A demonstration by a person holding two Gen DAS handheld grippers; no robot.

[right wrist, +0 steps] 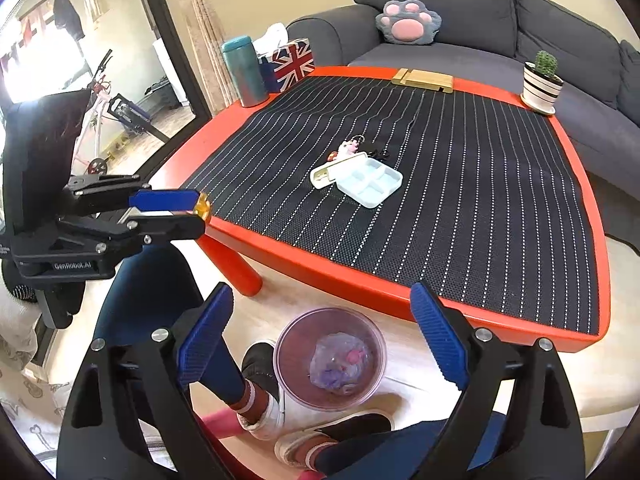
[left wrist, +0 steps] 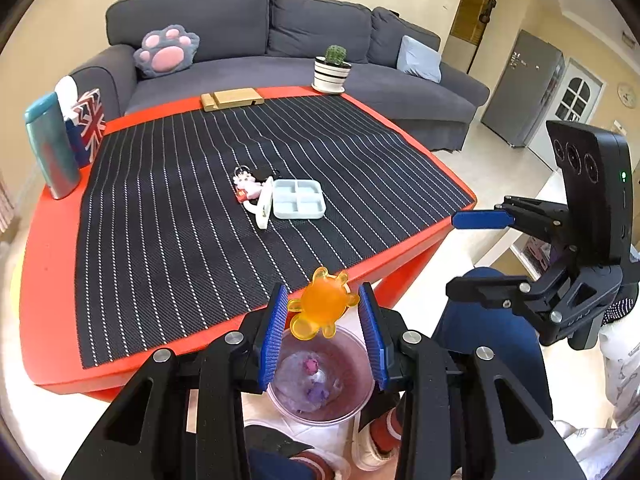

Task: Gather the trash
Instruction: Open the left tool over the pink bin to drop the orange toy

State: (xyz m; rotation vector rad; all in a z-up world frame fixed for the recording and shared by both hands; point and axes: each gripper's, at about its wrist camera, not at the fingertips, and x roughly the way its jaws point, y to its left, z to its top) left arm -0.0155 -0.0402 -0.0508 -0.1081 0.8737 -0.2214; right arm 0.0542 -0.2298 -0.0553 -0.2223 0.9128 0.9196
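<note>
Left gripper (left wrist: 323, 320) is clamped on an orange translucent turtle-shaped toy (left wrist: 322, 307), pads pressing its sides, lower centre of the left wrist view. In the right wrist view the same toy shows only as an orange sliver (right wrist: 202, 206) at the tip of that gripper, left of frame.

Right gripper (right wrist: 320, 344) has its jaws spread wide, nothing between the pads. Through the gap: the floor and the trash bin.

Trash bin (left wrist: 320, 380): round, translucent purple-pink, on the floor just off the near edge of the table, bottom centre in both views (right wrist: 330, 358). Inside lies a crumpled clear bag with pink and purple bits (right wrist: 340, 360). In the left wrist view the toy lines up with the bin's far rim; actual height above it I can't tell.

Red table (left wrist: 52, 248) carries a black mat with white dotted stripes (left wrist: 180, 220). Mid-mat: a pale blue four-compartment pill box, lid open (left wrist: 298, 199), with a small cartoon keychain figure (left wrist: 246, 184) touching its left side. Far edge: potted cactus in a striped pot (left wrist: 334, 68), wooden stand (left wrist: 232, 100). Left corner: teal bottle (left wrist: 52, 148) beside a Union Jack tissue box (left wrist: 90, 124).

Grey sofa (left wrist: 280, 40) behind, paw-shaped cushion (left wrist: 168, 50) on it. Person's shoes (right wrist: 260, 380) next to the bin.
</note>
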